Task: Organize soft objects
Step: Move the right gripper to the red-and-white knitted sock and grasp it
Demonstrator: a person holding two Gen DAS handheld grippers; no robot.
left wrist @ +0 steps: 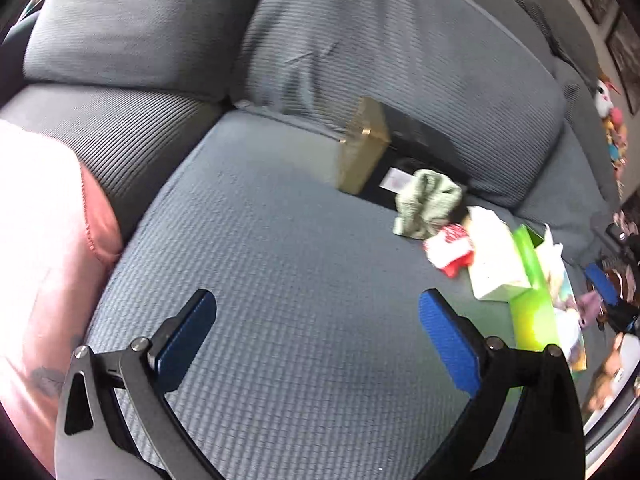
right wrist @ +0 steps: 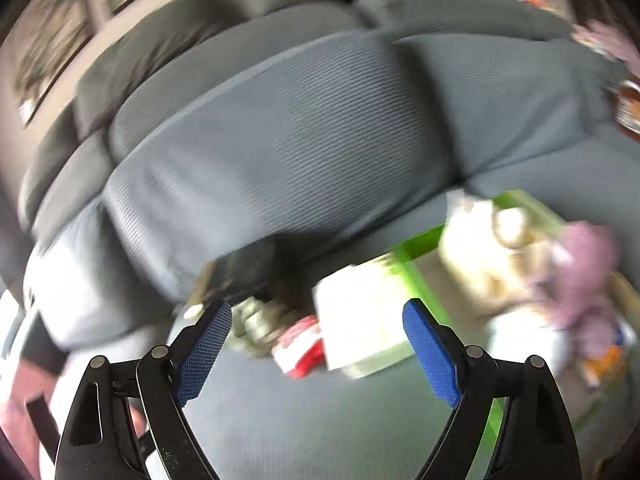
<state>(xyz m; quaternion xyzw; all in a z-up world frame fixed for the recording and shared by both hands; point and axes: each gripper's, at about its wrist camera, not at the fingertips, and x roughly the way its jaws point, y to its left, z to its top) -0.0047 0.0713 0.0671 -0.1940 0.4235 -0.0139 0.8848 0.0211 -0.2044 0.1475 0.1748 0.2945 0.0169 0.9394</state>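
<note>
My left gripper (left wrist: 316, 296) hangs open over the bare grey sofa seat (left wrist: 280, 240), nothing between its blue pads. To its right lie a crumpled grey-green cloth (left wrist: 428, 204) and a red-and-white soft item (left wrist: 450, 250), next to a white box (left wrist: 500, 264) and a green bin (left wrist: 530, 304). The right wrist view is blurred. My right gripper (right wrist: 316, 305) is open there, pointing at the red-and-white item (right wrist: 300, 350), the white box (right wrist: 360, 320) and the grey-green cloth (right wrist: 256, 322) without touching them. A purple plush (right wrist: 580, 272) sits at the green bin (right wrist: 420, 276).
A pink cushion (left wrist: 44, 260) fills the left edge. A gold box (left wrist: 362, 148) leans on a black box (left wrist: 420, 136) against the grey back cushions (left wrist: 380, 52). Several plush toys (left wrist: 612, 128) line the far right. The other gripper's blue pad (left wrist: 600, 284) shows beyond the bin.
</note>
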